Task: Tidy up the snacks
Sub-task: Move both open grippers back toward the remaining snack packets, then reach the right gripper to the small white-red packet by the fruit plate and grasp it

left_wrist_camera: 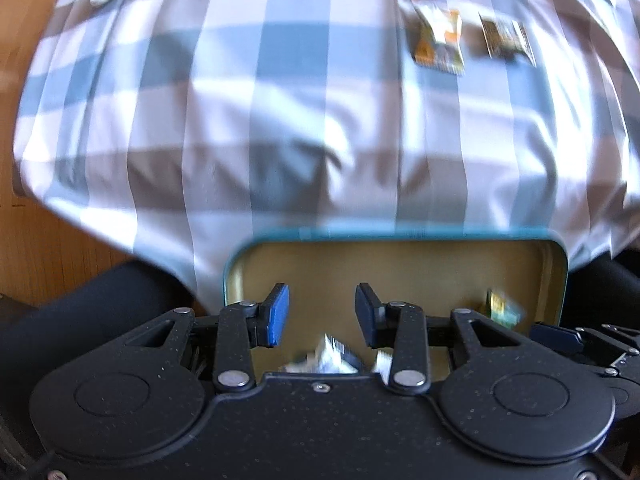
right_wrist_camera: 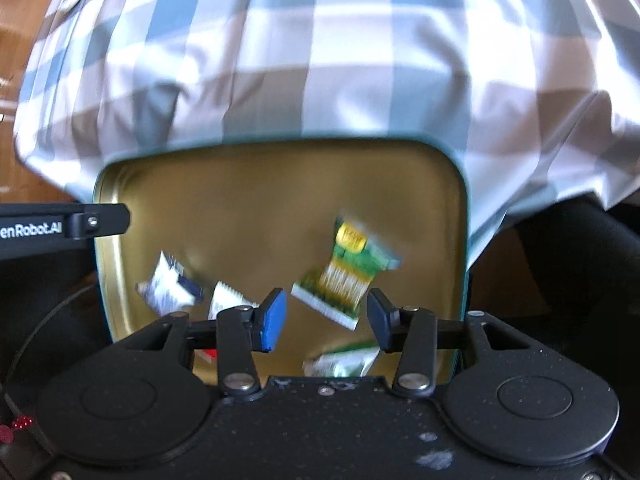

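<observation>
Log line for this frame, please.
left gripper: open, empty | right gripper: open, empty | tin: green packet inside | tablecloth: packets left

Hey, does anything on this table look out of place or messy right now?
Yes. Several snack packets lie loose on the checked tablecloth, outside the open tin. The packets inside, like the green one, lie jumbled at angles rather than in rows.

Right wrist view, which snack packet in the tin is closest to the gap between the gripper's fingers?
The green and yellow packet, lying in the tin just beyond the right gripper. The white and blue packets sit farther left.
</observation>
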`<action>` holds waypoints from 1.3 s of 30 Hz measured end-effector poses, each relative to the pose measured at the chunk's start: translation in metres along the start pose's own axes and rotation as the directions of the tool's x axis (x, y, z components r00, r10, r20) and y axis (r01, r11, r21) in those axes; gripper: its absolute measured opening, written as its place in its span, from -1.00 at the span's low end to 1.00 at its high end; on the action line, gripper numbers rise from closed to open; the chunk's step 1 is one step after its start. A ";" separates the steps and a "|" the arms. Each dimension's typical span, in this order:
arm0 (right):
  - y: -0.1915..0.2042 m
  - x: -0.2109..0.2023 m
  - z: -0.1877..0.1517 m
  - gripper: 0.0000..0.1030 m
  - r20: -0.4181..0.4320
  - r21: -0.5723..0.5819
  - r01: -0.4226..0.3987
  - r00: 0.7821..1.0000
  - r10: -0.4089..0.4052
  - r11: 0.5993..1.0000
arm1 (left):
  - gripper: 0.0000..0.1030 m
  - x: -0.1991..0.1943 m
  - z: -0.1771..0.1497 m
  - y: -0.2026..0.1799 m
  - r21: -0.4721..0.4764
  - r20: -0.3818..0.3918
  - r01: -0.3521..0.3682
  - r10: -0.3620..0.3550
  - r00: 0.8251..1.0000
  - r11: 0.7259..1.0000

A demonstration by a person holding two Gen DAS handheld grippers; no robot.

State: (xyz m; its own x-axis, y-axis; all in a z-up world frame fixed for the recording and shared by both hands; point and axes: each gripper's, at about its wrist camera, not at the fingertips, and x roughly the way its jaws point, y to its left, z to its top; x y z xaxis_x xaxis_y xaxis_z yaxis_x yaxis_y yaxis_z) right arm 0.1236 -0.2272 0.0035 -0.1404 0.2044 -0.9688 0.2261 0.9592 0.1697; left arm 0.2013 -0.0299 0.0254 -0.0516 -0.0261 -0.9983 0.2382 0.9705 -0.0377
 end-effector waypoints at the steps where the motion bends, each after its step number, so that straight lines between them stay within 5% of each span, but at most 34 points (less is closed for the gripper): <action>1: -0.001 -0.002 0.008 -0.08 0.011 0.004 0.014 1.000 -0.014 1.000 | -0.09 -0.001 0.007 0.002 -0.009 0.008 0.001 -0.001 1.000 1.000; 18: -0.025 -0.006 0.135 -0.14 0.059 0.133 0.105 0.992 -0.113 0.986 | -0.09 0.010 0.117 0.008 -0.155 0.192 0.008 0.023 0.981 0.988; 26: -0.034 -0.015 0.188 -0.14 0.144 0.211 0.073 0.984 -0.105 0.975 | -0.09 0.026 0.150 0.020 -0.189 0.165 0.009 0.023 0.986 0.982; 33: -0.041 -0.025 0.238 -0.14 0.273 0.299 0.001 0.958 -0.086 0.954 | -0.09 0.015 0.161 0.024 -0.185 0.175 0.073 -0.041 0.984 0.980; 39: -0.047 -0.023 0.293 -0.14 0.354 0.386 -0.018 0.926 -0.130 0.922 | -0.09 0.012 0.165 0.028 -0.189 0.188 0.058 -0.022 0.982 0.980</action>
State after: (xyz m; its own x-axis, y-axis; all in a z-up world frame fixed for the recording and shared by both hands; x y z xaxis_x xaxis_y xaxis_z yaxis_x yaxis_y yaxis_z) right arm 0.3984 -0.3336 -0.0355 0.1818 -0.0048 -0.9833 0.5832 0.8056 0.1039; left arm 0.3676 -0.0424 0.0054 0.1264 -0.0922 -0.9877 0.0470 0.9951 -0.0868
